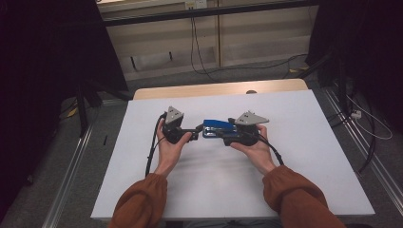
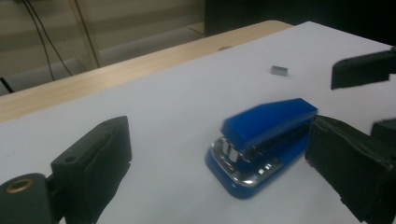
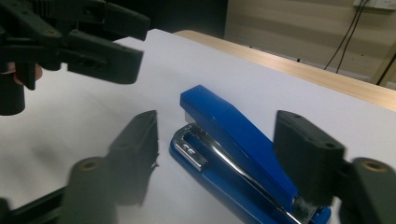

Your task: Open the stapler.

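One stapler (image 1: 217, 128) is seen on the tabletop (image 1: 309, 156), roughly central, a bit toward the far edge. It is blue, with a sloped plastic top, a blue base and a chromed metal magazine between them; the chromed front end (image 2: 243, 163) is turned toward the left side of the tabletop. It lies flat on its base, lid down.

One small grey block (image 2: 279, 70), possibly a staple strip, is seen lying on the tabletop beyond the stapler, well apart from it, toward the far edge. What it is cannot be told for sure.

Two hand-held grippers are counted, one per hand. The left hand-held gripper (image 1: 196, 130) is held level at the stapler's front end, jaws spread wide, nothing touched; the stapler is seen ahead of them, nearer one jaw. The right hand-held gripper (image 1: 227, 134) is held at the stapler's rear end, jaws spread on either side of the body. One jaw is seen close against the rear of the lid; firm contact cannot be confirmed, and the other jaw stands clear.

Two orange sleeves (image 1: 142, 202) are seen at the near edge.
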Motion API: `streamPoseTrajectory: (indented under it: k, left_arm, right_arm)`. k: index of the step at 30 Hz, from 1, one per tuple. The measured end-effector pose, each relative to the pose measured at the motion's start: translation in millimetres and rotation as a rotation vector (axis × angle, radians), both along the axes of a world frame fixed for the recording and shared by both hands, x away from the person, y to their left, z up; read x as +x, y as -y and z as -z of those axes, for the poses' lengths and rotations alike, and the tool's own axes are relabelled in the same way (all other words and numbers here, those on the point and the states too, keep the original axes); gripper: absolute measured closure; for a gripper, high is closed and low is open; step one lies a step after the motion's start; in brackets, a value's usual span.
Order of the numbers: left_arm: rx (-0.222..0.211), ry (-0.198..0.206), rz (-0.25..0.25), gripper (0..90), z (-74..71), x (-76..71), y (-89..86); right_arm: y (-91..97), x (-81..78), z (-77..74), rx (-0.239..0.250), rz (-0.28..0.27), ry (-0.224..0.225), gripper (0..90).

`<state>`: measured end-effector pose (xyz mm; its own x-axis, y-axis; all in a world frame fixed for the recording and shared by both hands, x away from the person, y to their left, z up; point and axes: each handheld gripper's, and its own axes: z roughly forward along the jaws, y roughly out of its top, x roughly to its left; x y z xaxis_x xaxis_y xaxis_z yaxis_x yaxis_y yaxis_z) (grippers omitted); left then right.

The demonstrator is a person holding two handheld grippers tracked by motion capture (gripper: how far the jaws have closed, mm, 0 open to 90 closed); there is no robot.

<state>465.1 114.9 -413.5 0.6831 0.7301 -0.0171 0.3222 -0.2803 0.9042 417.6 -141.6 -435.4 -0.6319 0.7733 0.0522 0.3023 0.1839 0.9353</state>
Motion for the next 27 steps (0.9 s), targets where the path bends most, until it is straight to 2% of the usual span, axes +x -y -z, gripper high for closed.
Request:
streamPoseTrajectory:
  k: [1,4,6,7,9,10,11,12,14,15,19,21,24,25,27]
  left_arm:
    - [0.0,0.0,0.0,7.3,0.0,0.0,0.0]
    - [-0.011,-0.01,0.009,8.3,0.9,14.7,7.6]
    - [-0.024,-0.015,0.008,8.3,2.4,16.9,9.2]
    - [-0.021,-0.01,0.006,8.9,4.1,19.1,9.9]
    - [-0.022,-0.018,-0.001,8.7,7.4,20.8,10.6]
    - [-0.04,-0.048,0.007,8.2,10.9,21.7,9.5]
    - [-0.04,-0.048,0.007,8.0,10.9,21.7,9.5]
    - [-0.019,-0.037,0.001,8.0,11.2,22.1,8.7]
    - [-0.022,-0.033,-0.014,7.0,11.0,21.8,7.6]
    - [-0.007,-0.033,-0.028,6.0,10.9,22.0,6.4]
    - [0.003,-0.049,-0.036,5.9,13.5,24.3,4.0]
    - [0.006,-0.053,-0.04,5.9,15.5,26.1,3.4]
    - [-0.007,-0.055,-0.047,5.8,15.4,27.2,1.2]
    - [0.02,-0.063,-0.048,5.6,15.8,27.0,2.5]
    - [0.027,-0.061,-0.043,6.8,16.0,26.5,2.6]
  right_arm:
    - [0.0,0.0,0.0,0.0,0.0,0.0,33.2]
    - [-4.9,8.7,3.8,-0.018,0.021,-0.012,39.0]
    - [-5.4,11.1,4.5,-0.028,0.021,-0.022,39.7]
    - [-5.4,14.7,5.7,-0.025,0.016,-0.027,46.4]
    - [-5.4,15.7,6.3,-0.013,0.017,-0.03,49.0]
    - [-6.2,17.9,7.1,-0.014,0.005,-0.027,55.7]
    - [-6.2,17.9,7.1,-0.014,0.005,-0.027,55.7]
    - [-8.2,19.6,8.0,-0.012,-0.003,-0.027,60.5]
    - [-11.2,19.9,8.2,-0.016,-0.02,-0.023,66.4]
    - [-12.3,19.8,8.3,-0.024,-0.025,-0.023,68.2]
    - [-16.6,21.1,10.3,-0.058,-0.047,-0.024,79.9]
    - [-16.1,22.8,13.0,-0.042,-0.053,-0.039,88.1]
    - [-16.1,23.8,14.3,-0.047,-0.056,-0.05,90.0]
    - [-17.0,24.4,13.8,-0.05,-0.065,-0.057,90.0]
    - [-17.6,24.7,13.5,-0.053,-0.07,-0.058,90.0]
